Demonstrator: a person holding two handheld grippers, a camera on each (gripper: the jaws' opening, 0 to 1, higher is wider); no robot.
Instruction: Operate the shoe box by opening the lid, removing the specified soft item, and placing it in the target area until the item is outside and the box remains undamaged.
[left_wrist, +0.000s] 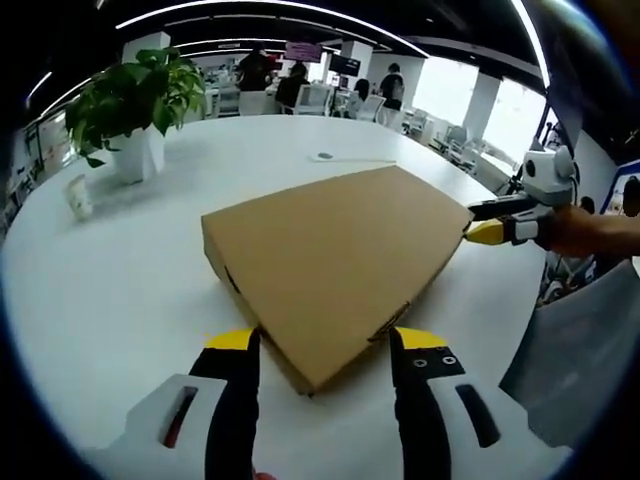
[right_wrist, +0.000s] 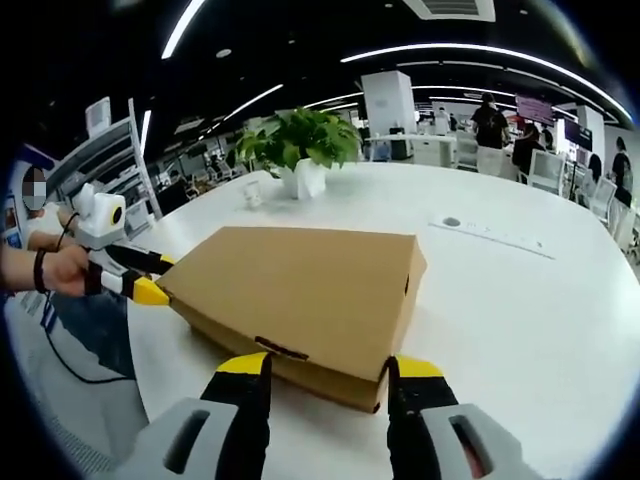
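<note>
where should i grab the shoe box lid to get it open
Grip the lid's front edge on the shoe box, near the small dark notch in the long side facing the right gripper. That edge looks like the free one, so coming in low from this side and lifting up seems best. The left gripper, at one corner, could likely steady the box.

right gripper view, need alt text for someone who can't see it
A closed cardboard shoe box sits on a white table, its near corner between the open right gripper. The left gripper touches its far corner; a potted plant stands behind.
</note>
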